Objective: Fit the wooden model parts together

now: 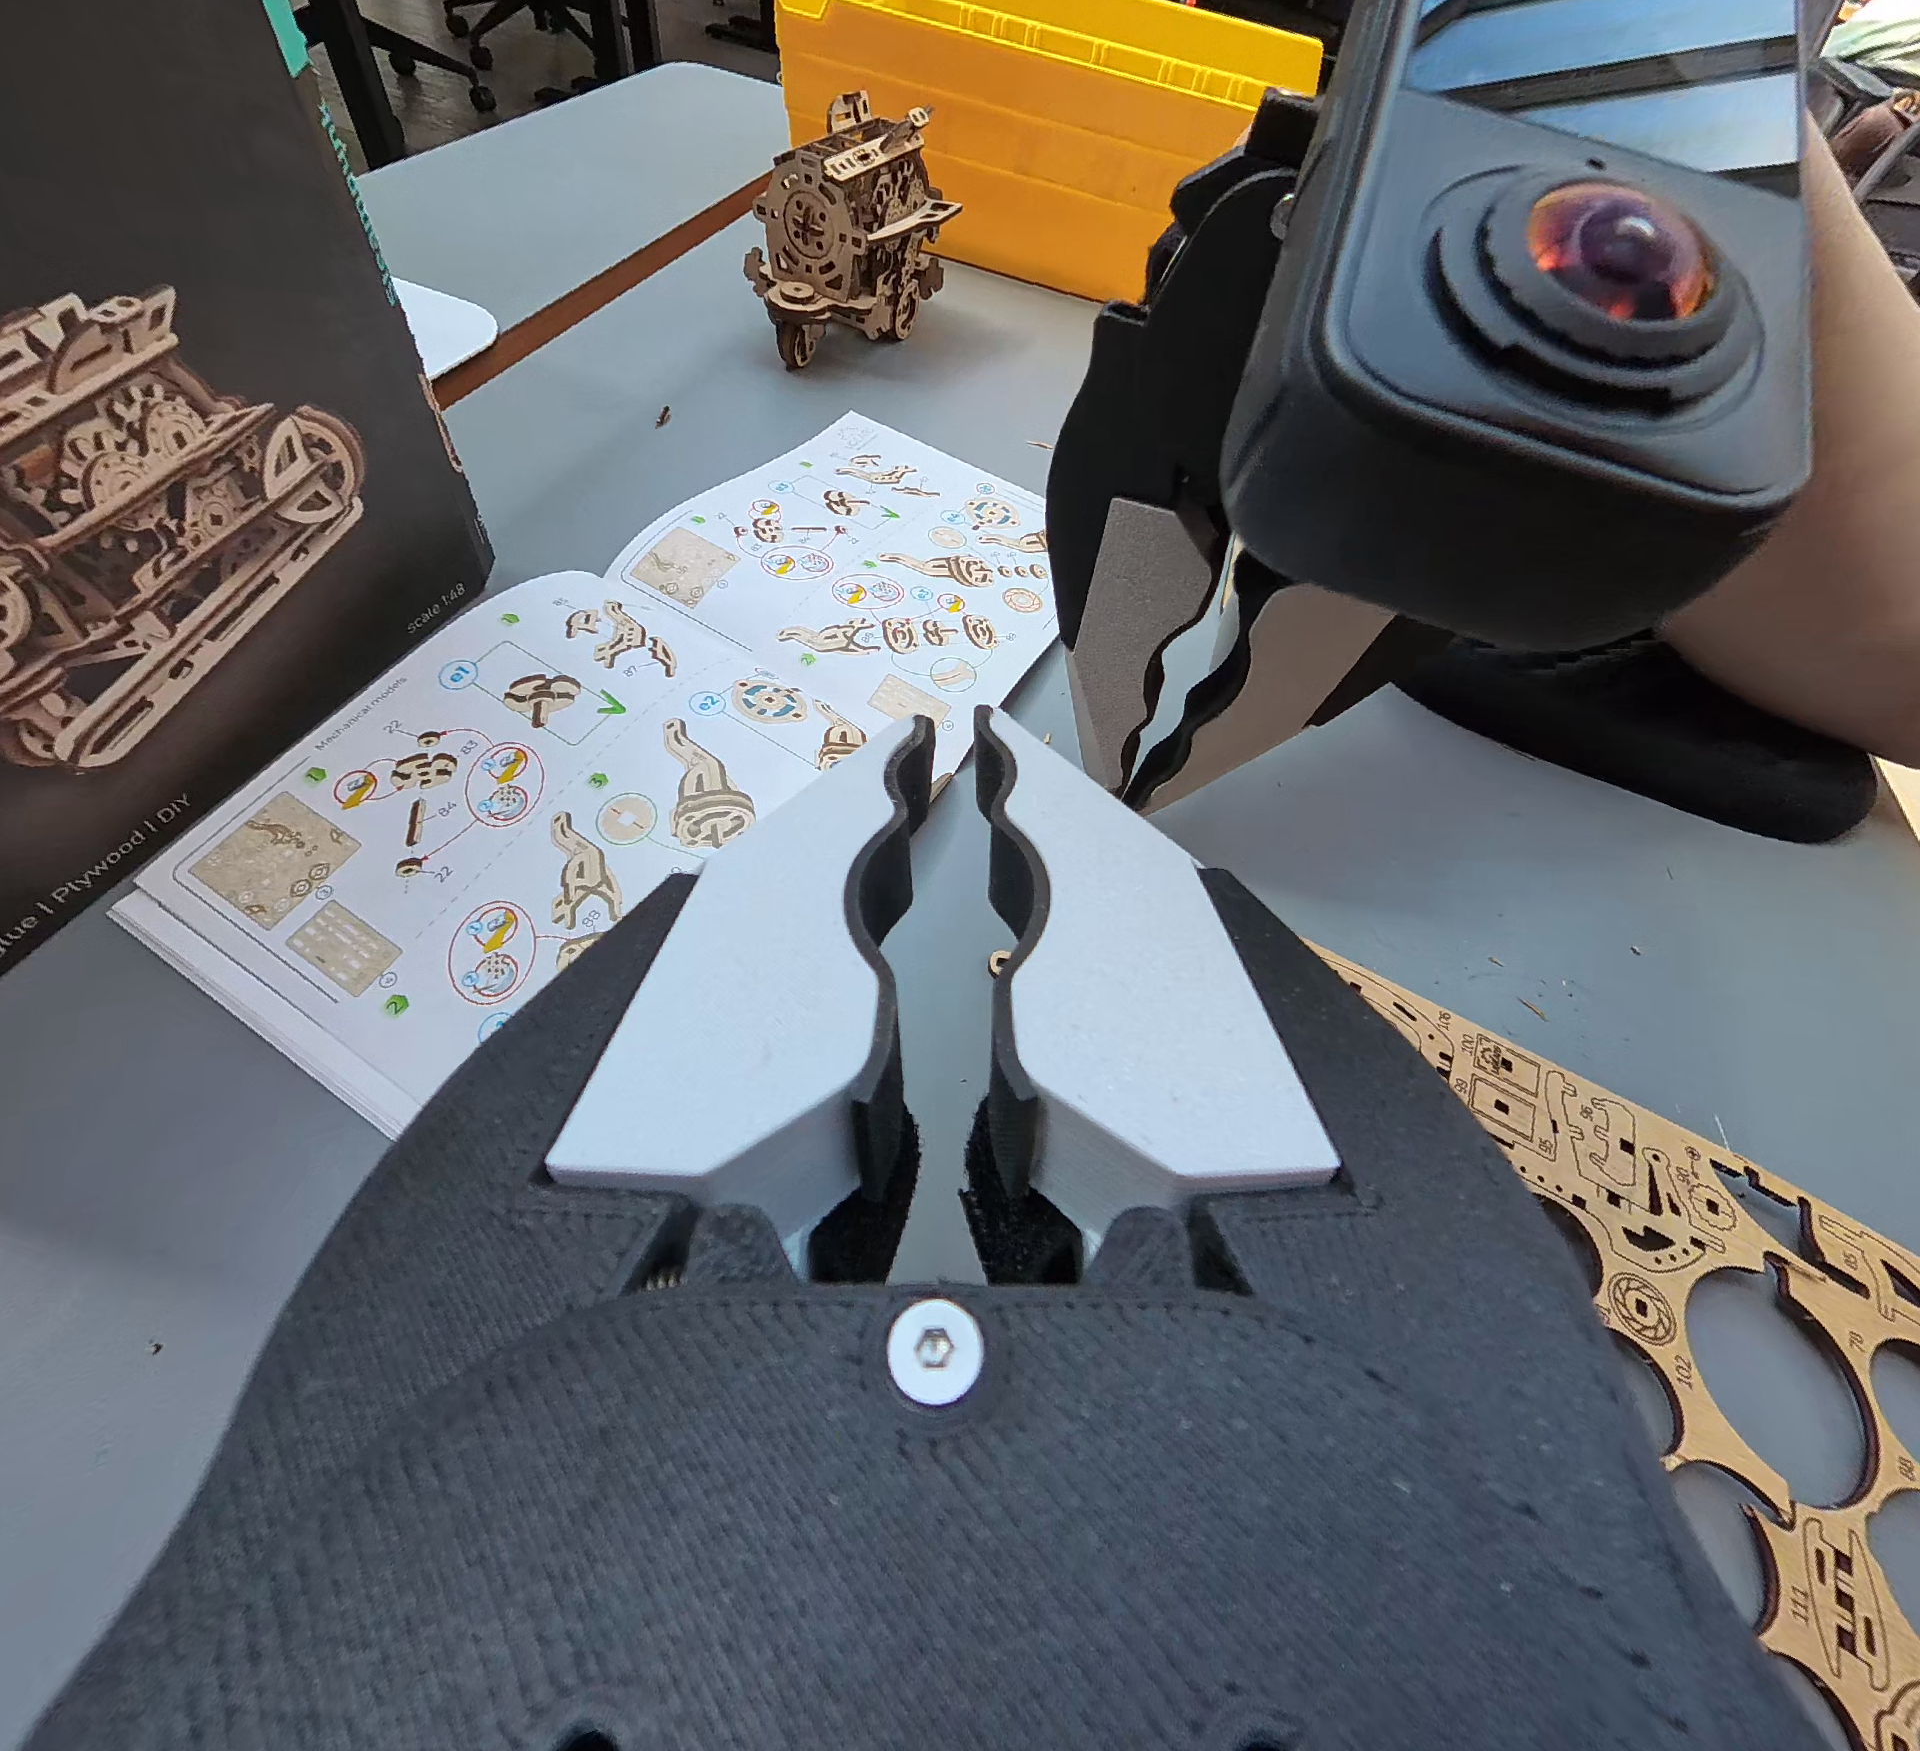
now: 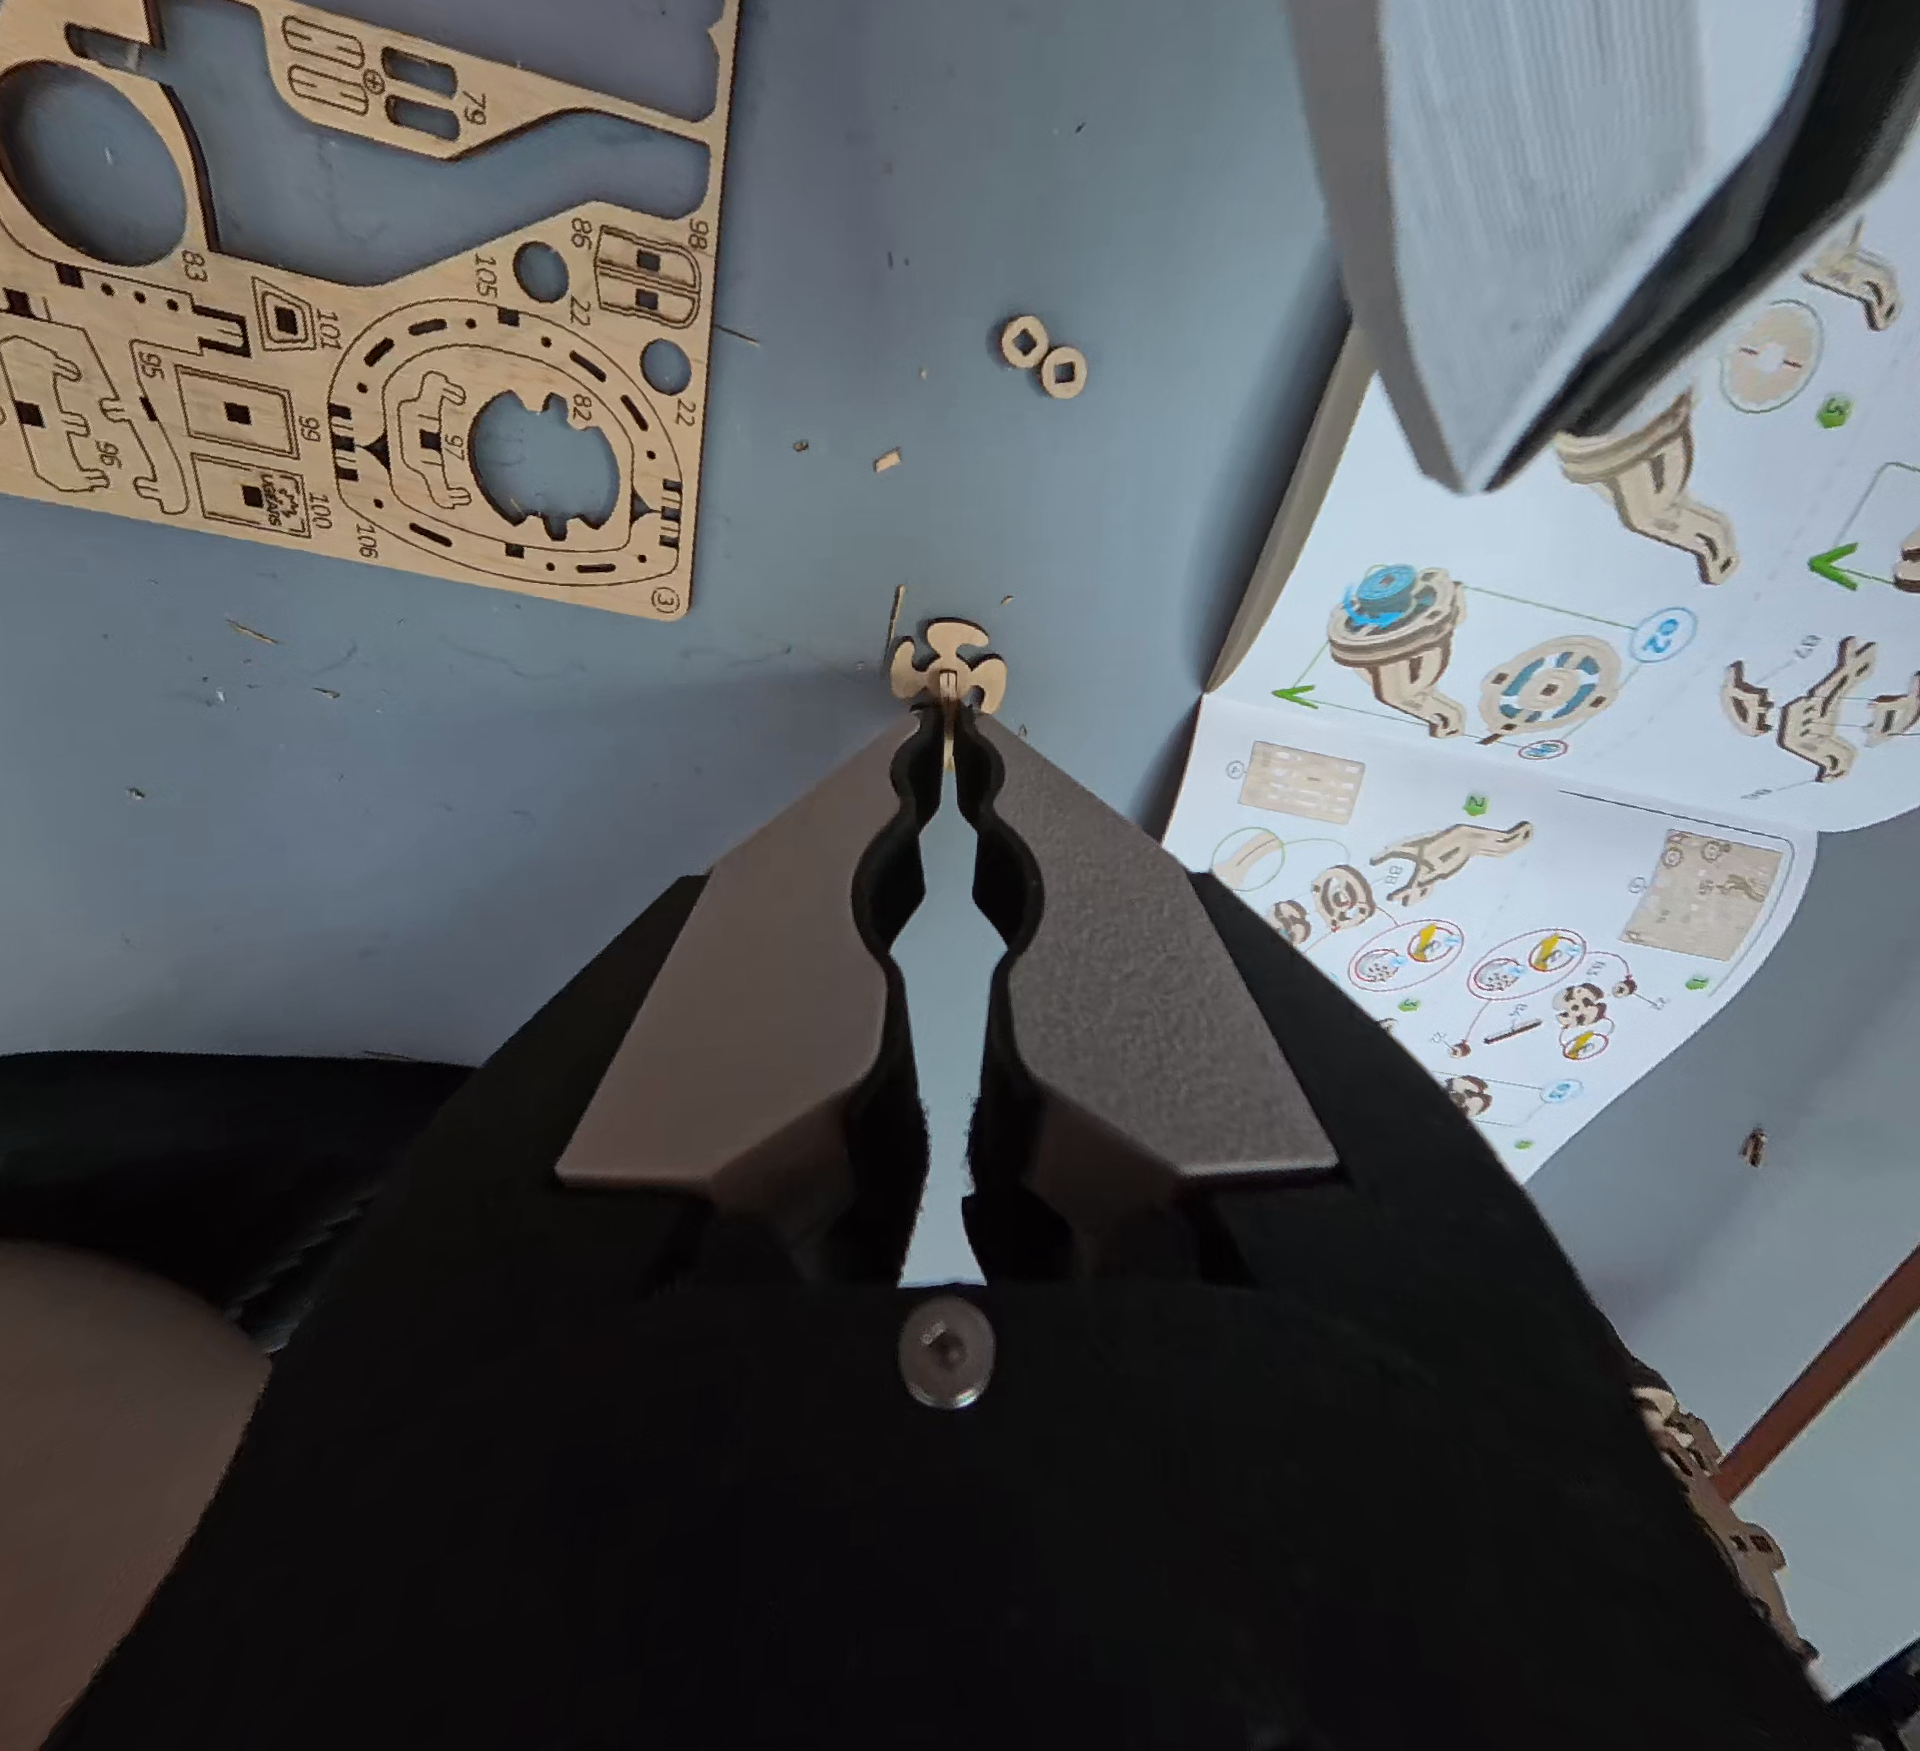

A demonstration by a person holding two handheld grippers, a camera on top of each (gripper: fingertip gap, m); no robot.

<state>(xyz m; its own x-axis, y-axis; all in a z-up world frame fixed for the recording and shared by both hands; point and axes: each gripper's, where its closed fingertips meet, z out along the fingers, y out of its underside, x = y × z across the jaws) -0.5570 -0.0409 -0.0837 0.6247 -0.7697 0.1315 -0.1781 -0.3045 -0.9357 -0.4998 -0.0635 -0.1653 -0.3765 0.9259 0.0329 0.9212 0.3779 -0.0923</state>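
Right gripper (image 2: 948, 733) pinching thin wooden strip slotted into small notched wooden disc (image 2: 948, 662) on grey table (image 2: 520, 818) | left gripper (image 1: 954, 740) slightly parted, empty | numbered plywood sheet (image 2: 343, 267) at 10 o'clock | printed instruction booklet (image 2: 1538, 766) at 3 o'clock

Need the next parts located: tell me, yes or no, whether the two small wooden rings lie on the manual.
No: the two rings lie on the bare grey table, left of the manual and clear of its edge.
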